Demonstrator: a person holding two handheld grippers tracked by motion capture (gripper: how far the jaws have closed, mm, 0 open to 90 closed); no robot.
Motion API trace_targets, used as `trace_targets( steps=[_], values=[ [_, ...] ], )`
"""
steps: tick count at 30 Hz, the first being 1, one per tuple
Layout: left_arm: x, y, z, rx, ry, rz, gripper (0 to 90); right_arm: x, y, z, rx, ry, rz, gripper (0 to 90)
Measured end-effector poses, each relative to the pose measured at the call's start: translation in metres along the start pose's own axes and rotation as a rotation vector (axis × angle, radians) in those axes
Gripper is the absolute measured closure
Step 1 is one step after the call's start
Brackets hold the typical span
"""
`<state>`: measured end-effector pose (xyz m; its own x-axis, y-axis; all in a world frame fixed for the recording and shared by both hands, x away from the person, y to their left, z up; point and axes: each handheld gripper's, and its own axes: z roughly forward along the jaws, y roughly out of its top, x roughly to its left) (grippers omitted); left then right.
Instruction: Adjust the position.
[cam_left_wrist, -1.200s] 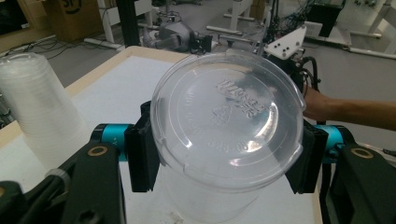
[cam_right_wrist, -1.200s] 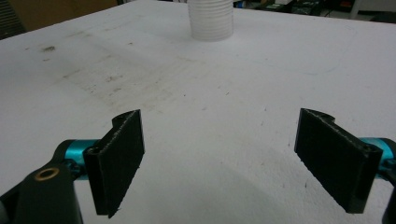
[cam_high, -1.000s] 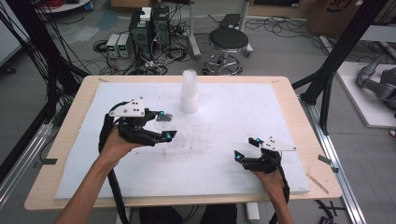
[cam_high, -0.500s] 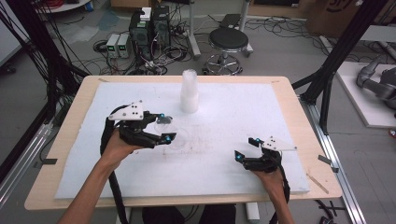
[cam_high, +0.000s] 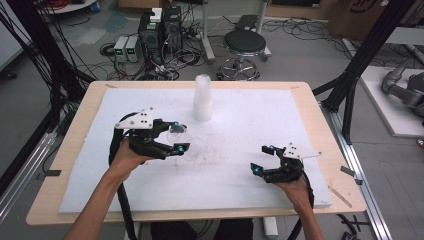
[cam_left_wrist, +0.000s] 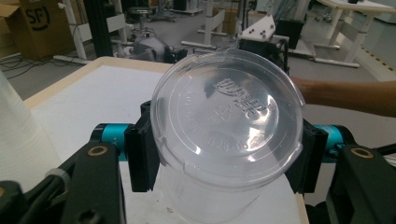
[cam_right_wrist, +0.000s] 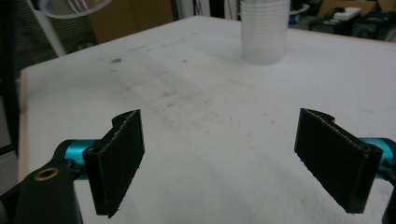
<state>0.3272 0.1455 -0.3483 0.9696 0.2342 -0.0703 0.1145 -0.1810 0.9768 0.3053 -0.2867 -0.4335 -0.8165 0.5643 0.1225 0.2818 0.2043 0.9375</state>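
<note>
Across the wooden table (cam_high: 80, 197) lies a white foam mat (cam_high: 250, 125) that covers nearly all of it, leaving a bare strip of wood along each edge. Most of the mat is open: the broad middle between the two grippers holds nothing but faint scuff marks, and the far right part is bare as well.

Toward the far edge, near the middle, a stack of clear plastic cups (cam_high: 202, 98) stands upright, well apart from both grippers; in the right gripper view the same stack (cam_right_wrist: 264, 29) stands beyond a wide stretch of empty mat.

Over the left half of the mat, the left gripper (cam_high: 177, 138) has its jaws closed on the sides of a single clear plastic cup (cam_left_wrist: 229, 126). In the left gripper view the cup's embossed round base faces the camera, tilted, with the black pads pressing its wall on either side. Whether the cup touches the mat cannot be told.

Near the front right of the mat, the right gripper (cam_high: 264, 159) rests low with its jaws spread wide and nothing between them, the mat's front edge close behind the hand.
</note>
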Motion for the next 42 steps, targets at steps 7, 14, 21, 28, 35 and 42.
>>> trace_targets(
  steps=[7,14,21,28,35,42],
  values=[
    [-0.003,-0.006,0.006,-0.039,-0.033,-0.007,39.0,0.004,0.031,-0.002,-0.025,0.094,-0.065,16.0],
    [-0.007,-0.009,0.012,-0.064,-0.061,-0.004,39.0,0.01,0.054,0.002,-0.02,0.162,-0.123,16.0],
    [-0.009,-0.009,0.017,-0.088,-0.056,-0.011,39.0,0.015,0.065,0.013,-0.006,0.25,-0.145,16.1],
    [-0.012,-0.008,0.026,-0.079,-0.06,-0.01,39.0,0.023,0.083,0.033,-0.026,0.363,-0.168,16.1],
    [-0.013,-0.007,0.031,-0.088,-0.065,-0.014,39.0,0.035,0.097,0.057,-0.027,0.454,-0.197,16.0],
    [-0.015,-0.005,0.037,-0.091,-0.075,-0.014,39.0,0.046,0.102,0.076,-0.002,0.497,-0.219,16.0]
  ],
)
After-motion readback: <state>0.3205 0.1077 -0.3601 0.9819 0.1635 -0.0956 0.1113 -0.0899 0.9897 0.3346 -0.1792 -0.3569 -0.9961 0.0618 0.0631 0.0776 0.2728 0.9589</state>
